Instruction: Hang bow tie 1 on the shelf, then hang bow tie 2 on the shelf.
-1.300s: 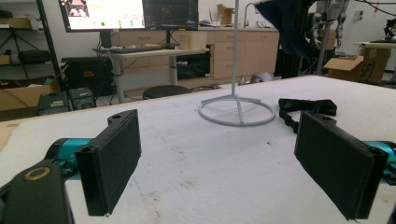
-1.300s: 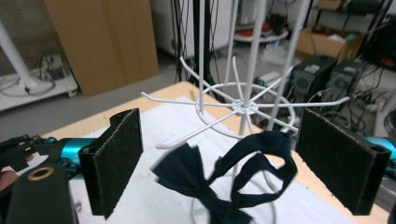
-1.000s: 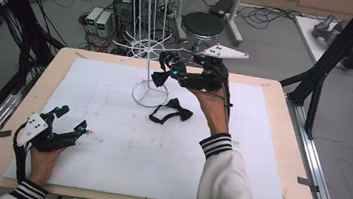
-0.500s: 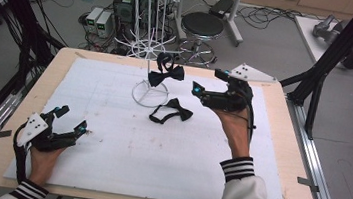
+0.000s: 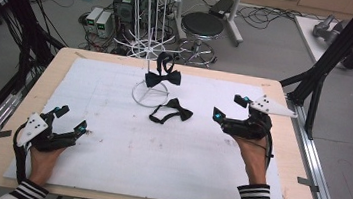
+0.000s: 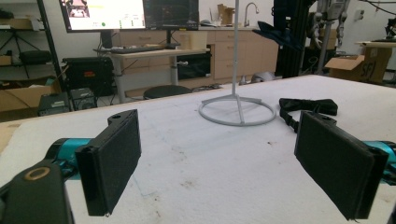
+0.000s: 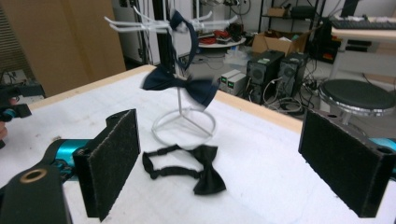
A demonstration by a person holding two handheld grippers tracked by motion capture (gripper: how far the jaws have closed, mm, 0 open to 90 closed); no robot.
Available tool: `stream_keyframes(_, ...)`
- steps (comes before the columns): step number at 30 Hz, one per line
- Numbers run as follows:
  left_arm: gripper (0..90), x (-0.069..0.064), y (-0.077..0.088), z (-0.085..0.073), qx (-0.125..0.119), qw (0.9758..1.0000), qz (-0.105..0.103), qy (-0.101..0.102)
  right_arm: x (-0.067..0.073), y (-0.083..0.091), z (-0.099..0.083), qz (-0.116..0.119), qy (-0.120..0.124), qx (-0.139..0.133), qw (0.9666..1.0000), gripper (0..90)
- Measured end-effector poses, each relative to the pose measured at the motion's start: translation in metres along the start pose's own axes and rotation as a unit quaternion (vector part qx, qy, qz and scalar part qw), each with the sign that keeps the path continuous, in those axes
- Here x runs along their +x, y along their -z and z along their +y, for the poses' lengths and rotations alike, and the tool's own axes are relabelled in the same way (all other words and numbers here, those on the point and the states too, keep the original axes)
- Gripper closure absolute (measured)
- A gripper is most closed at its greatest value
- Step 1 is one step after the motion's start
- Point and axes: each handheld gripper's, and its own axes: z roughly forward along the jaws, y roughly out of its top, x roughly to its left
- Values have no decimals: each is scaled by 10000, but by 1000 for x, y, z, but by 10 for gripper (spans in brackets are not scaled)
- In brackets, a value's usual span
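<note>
My left tool (image 5: 71, 120) idle, spread, empty, low left on surface (image 5: 106, 172). First bow tie (image 5: 163, 78) now hung on white rack (image 5: 155, 26). Second bow tie (image 5: 172, 112) flat beside rack base. My right tool (image 5: 228, 108) has backed off right, spread, empty; likely next pick.

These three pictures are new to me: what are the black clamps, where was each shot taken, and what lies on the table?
A person holds hand-operated tongs, one in each hand. The high view looks down on the table: the left tongs rest near the front left corner, the right tongs hover at the right. Each of the other two pictures comes from a camera riding on one tool, looking out between its two black padded jaws. On the white foam sheet stands a white wire display rack with a dark bow tie hanging from it. A second black bow tie with strap lies flat beside its ring base. Both tongs are open and hold nothing.
</note>
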Motion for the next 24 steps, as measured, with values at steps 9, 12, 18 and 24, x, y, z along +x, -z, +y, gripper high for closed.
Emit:
stream_keyframes(9, 150, 0, 0, 0, -7, 10000, -4, 5, -4, 1, -16, 3, 29, 141, 9999, 118)
stream_keyframes(12, 150, 0, 0, 0, 1, 10000, -2, 1, -5, 2, -20, -25, 65, 240, 9997, 118)
stream_keyframes(18, 151, 0, 0, 0, 0, 10000, -5, 0, -5, 4, -27, -46, 98, 252, 9996, 119)
stream_keyframes(24, 150, 0, 0, 0, -1, 10000, -2, 0, -7, 8, -32, -75, 23, 292, 9995, 119)
